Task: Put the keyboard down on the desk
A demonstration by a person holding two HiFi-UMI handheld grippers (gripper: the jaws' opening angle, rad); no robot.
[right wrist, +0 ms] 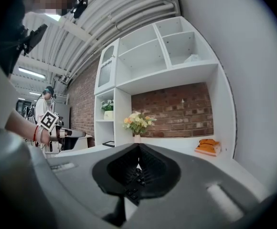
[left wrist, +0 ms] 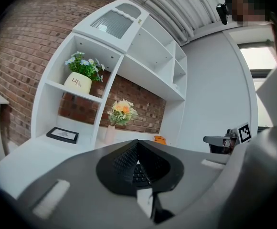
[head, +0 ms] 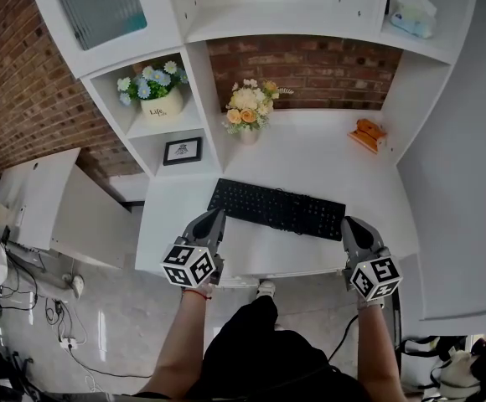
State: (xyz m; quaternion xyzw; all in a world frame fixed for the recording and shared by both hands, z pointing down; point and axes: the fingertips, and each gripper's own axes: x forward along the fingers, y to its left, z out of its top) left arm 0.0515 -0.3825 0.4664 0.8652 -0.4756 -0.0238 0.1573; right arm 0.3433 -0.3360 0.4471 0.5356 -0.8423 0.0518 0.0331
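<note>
Head view: flowers (head: 248, 109) behind keyboard (head: 276, 208)

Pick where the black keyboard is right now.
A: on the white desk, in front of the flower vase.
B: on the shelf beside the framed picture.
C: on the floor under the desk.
A: the head view shows the keyboard lying on the desk, with the flower vase standing behind it.
</note>
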